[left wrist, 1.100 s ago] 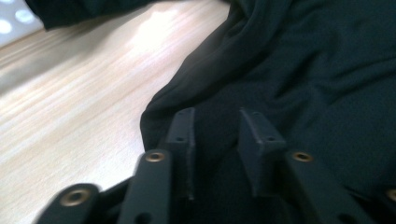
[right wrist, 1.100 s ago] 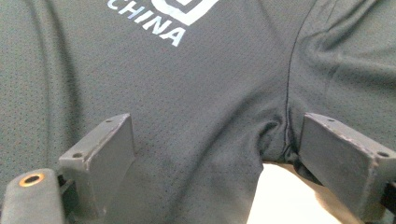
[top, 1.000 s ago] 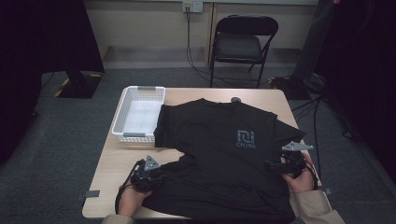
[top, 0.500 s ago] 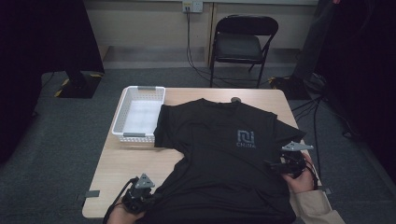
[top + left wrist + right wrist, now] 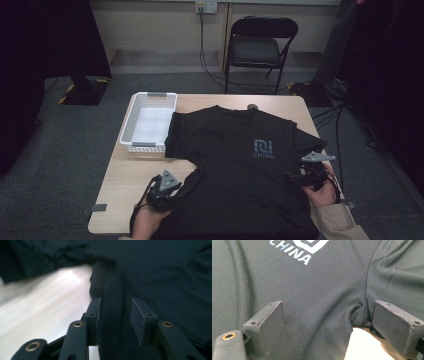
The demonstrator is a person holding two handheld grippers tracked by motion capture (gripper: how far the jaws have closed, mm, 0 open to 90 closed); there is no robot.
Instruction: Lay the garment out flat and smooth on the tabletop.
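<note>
A black T-shirt (image 5: 235,170) with a pale logo (image 5: 262,148) lies spread face up on the wooden table (image 5: 127,175). My left gripper (image 5: 176,191) sits at the shirt's near left edge. In the left gripper view its jaws (image 5: 113,302) have just been opening; a dark fold of the shirt (image 5: 112,290) lies between them, and the right pad stands clear of it. My right gripper (image 5: 295,176) rests at the shirt's right side, below the sleeve. Its jaws (image 5: 328,307) stand wide open over the underarm seam (image 5: 365,290), pressing nothing.
A white mesh basket (image 5: 149,94) stands at the back left of the table, touching the shirt's left sleeve. A black folding chair (image 5: 260,47) is behind the table. Bare wood shows left of the shirt and under the right gripper (image 5: 362,345).
The left gripper drew back toward the near table edge, pulling the shirt's left hem, then came forward and right again with its jaws parted. The right gripper stayed put.
</note>
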